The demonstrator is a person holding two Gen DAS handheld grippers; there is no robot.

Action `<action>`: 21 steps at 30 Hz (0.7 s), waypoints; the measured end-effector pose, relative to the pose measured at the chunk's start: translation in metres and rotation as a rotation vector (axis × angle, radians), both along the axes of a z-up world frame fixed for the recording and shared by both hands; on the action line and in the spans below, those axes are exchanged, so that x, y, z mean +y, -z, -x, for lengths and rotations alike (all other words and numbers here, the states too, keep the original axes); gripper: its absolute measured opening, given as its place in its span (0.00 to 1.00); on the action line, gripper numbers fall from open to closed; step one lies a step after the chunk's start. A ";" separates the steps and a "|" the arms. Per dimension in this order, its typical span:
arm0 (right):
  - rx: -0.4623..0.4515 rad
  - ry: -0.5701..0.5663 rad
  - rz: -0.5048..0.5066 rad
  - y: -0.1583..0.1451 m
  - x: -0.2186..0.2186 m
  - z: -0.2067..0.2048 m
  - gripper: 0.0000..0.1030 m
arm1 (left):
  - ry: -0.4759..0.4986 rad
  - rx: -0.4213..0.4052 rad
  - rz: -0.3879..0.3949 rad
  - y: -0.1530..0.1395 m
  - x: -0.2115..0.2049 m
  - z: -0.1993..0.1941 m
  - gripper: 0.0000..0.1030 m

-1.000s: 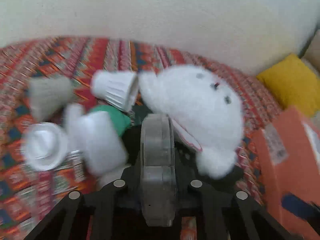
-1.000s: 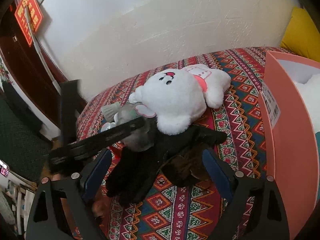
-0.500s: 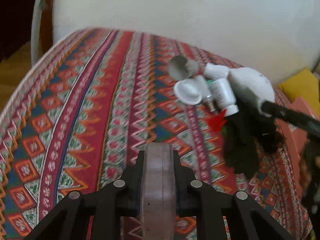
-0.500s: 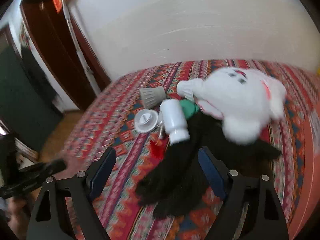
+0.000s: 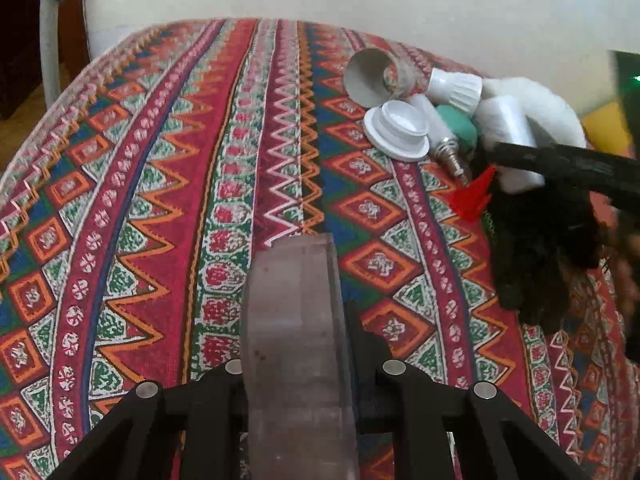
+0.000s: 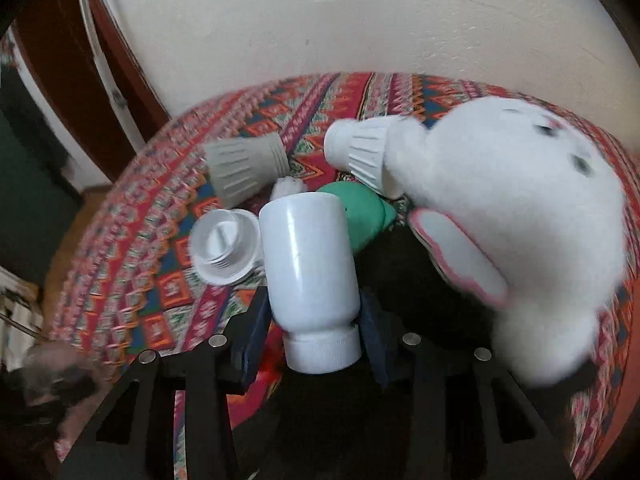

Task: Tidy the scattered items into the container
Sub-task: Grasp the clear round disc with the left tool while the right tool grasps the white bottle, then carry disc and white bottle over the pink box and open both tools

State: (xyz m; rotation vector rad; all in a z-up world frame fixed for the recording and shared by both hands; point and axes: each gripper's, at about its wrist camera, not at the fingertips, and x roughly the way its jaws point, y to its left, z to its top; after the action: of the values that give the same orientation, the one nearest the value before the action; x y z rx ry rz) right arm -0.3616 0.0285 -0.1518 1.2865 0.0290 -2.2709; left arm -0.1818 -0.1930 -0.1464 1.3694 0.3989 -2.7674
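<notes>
A white plastic bottle [image 6: 310, 280] lies between the blue pads of my right gripper [image 6: 312, 312], which closes around its neck end; it also shows in the left wrist view [image 5: 508, 128]. Beside it lie a white lid [image 6: 224, 246], a grey ribbed cap [image 6: 246, 168], a white ribbed cap [image 6: 360, 152], a green object [image 6: 366, 216] and a white plush rabbit [image 6: 516, 208] over a black plush [image 5: 548, 256]. My left gripper [image 5: 294, 264] is shut and empty, pulled back over the patterned cloth [image 5: 160, 200].
A small metal-tipped bulb [image 5: 448, 148] and a red scrap [image 5: 474, 196] lie by the pile. A yellow cushion [image 5: 608, 124] sits at far right. The white wall [image 6: 360, 20] runs behind; the bed's edge drops off at left toward a dark door [image 6: 60, 80].
My right gripper moved in onto the white bottle and its pads came in against it. My left gripper drew back from the pile to the left.
</notes>
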 end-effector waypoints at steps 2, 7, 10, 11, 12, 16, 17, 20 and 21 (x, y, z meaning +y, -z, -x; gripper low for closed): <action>0.024 0.013 0.042 -0.015 0.015 -0.022 0.45 | 0.007 0.069 0.034 -0.021 0.011 -0.013 0.16; 0.166 -0.004 0.168 -0.077 0.058 -0.110 0.45 | 0.029 0.233 0.152 -0.084 0.055 -0.053 0.16; 0.257 0.021 0.240 -0.113 0.087 -0.148 0.45 | 0.046 0.303 0.212 -0.116 0.084 -0.074 0.16; 0.273 0.029 0.262 -0.125 0.094 -0.155 0.45 | 0.058 0.328 0.228 -0.126 0.096 -0.080 0.16; 0.290 0.038 0.285 -0.136 0.101 -0.162 0.45 | 0.071 0.355 0.244 -0.137 0.108 -0.087 0.16; 0.419 0.085 0.329 -0.185 0.134 -0.194 0.45 | 0.136 0.425 0.274 -0.171 0.148 -0.098 0.16; 0.447 0.107 0.333 -0.195 0.145 -0.200 0.45 | 0.165 0.442 0.253 -0.181 0.160 -0.097 0.16; 0.530 0.177 0.344 -0.224 0.181 -0.221 0.45 | 0.259 0.477 0.158 -0.207 0.193 -0.087 0.16; 0.554 0.226 0.334 -0.229 0.200 -0.227 0.45 | 0.300 0.490 0.118 -0.217 0.209 -0.081 0.16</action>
State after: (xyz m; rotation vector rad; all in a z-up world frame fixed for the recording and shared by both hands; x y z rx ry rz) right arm -0.1346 0.2283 0.0768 0.4904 -0.2995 -2.6160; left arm -0.1006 0.0156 0.0708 0.7664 0.0324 -3.3005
